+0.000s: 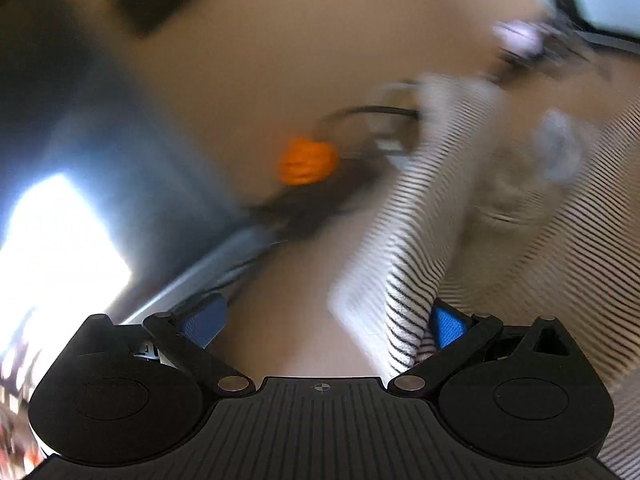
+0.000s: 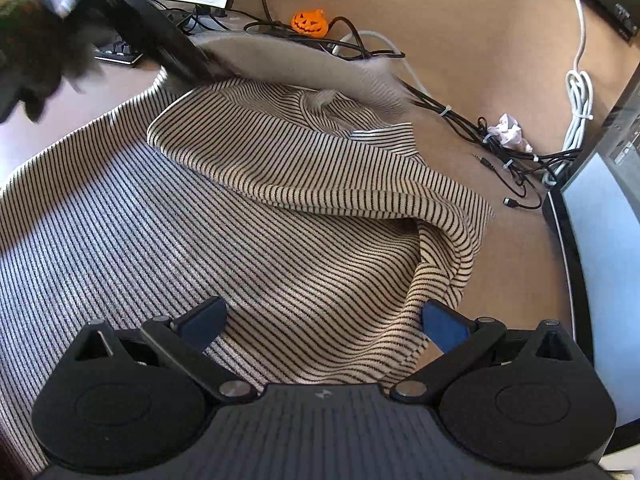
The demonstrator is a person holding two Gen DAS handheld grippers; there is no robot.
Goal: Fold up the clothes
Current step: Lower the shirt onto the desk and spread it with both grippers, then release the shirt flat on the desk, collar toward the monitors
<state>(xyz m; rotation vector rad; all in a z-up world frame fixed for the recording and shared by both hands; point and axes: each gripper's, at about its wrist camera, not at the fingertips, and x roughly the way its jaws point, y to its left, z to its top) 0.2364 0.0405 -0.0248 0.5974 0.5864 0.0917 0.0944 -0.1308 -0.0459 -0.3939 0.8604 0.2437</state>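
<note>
Left wrist view is blurred: the left claw (image 1: 326, 320) gapes wide, a fold of the striped shirt (image 1: 404, 280) against its right pad (image 1: 450, 326). Right wrist view: the shirt (image 2: 280, 184) lies on the desk (image 2: 460, 40), and the right claw (image 2: 324, 322) is spread wide just over it.

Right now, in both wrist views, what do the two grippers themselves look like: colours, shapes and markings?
The left gripper and the right gripper look alike. Each has a black ribbed body, two round black housings, black link bars with silver pivot pins, and blue textured pads on the fingers. A small crosshair mark sits at the centre of each body's front edge. No cables on the grippers and no sleeves can be made out.
</note>
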